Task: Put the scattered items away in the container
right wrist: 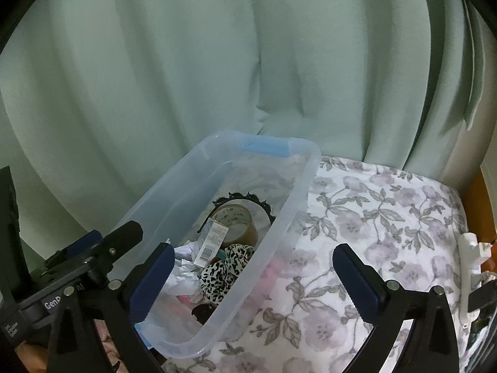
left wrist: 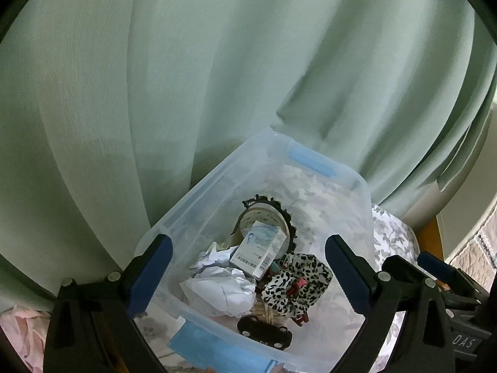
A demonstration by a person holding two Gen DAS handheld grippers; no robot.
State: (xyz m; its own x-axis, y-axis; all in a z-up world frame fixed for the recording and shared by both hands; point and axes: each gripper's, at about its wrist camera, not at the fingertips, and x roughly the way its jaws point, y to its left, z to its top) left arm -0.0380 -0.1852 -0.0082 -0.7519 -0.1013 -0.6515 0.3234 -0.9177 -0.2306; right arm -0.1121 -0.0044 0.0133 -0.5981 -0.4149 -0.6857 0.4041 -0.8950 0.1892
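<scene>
1. Hovering above the clear plastic storage container (left wrist: 198,195) with pale blue handle clips, the left gripper (left wrist: 248,267) has its two blue-padded fingers (left wrist: 150,267) spread wide with nothing between them; the container's open top fills the gap between them.
2. Between those fingers lies the pile inside the container: a crumpled white sheet of paper (left wrist: 217,286) nearer the left finger, and a black-and-white leopard-print fabric scrunchie (left wrist: 295,279) nearer the right finger.
3. A small white and blue cardboard box with a barcode (left wrist: 257,248) leans on the pile just beyond the paper, resting against a roll of brown packing tape (left wrist: 264,217) farther out from the fingertips.
4. A black scalloped plastic headband (left wrist: 279,211) curves around the tape roll.
5. Close to the base of the fingers, a small black toy car (left wrist: 264,332) sits at the near end of the container, beside a dark red hair claw (left wrist: 301,320).
6. The right gripper (right wrist: 253,279) is also wide apart and empty; its left finger (right wrist: 152,279) overlaps the container (right wrist: 289,208), while its right finger hangs over the white bedsheet printed with grey-purple flowers (right wrist: 388,211).
7. From the right wrist view, the container's near rim runs diagonally between the two fingers, and the scrunchie (right wrist: 223,270) lies just beyond the left finger.
8. Pale green curtain folds (right wrist: 217,62) hang beyond both sets of fingertips, behind the container.
</scene>
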